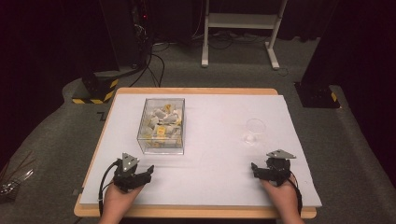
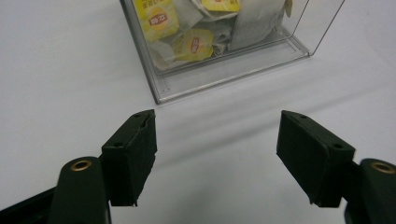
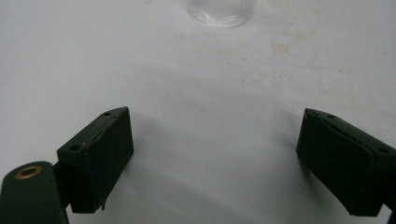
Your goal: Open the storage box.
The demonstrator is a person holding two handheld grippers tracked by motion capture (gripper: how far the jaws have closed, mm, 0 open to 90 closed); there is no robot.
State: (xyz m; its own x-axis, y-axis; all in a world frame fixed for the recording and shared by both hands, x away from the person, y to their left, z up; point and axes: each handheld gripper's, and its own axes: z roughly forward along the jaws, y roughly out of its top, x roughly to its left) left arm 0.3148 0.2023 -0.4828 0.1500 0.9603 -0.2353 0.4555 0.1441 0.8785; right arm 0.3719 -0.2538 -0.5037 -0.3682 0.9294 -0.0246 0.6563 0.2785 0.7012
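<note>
tea bags (image 1: 162, 125) fill the clear box (image 1: 161, 140) that stands on the left half of the white counter (image 1: 210, 177), and a small clear cup (image 1: 255, 131) stands alone on the right half. we hold one gripper in each hand near the front edge, and both rest low over the bare sheet.

our left gripper (image 1: 140, 173) has its jaws spread wide and nothing between them. the box lies straight ahead of it, a little toward the middle of the counter, near but not touching; in the left gripper view the near corner of the box (image 2: 159, 95) stands just beyond the left jaw and the yellow tags (image 2: 194, 44) show through the wall. the box is open at the top as far as we can judge, so a bag must be reached from above, over the near wall, not from the front.

our right gripper (image 1: 261, 171) is also fully open and holds nothing. the cup lies ahead of it and slightly toward the middle, apart from the jaws; in the right gripper view we see the cup base (image 3: 219, 14) at the top edge.

we judge that the left hand is the nearer one to the bags and the right hand the nearer one to the cup, so the coming move turns on lifting the left gripper up and forward over the box.
</note>
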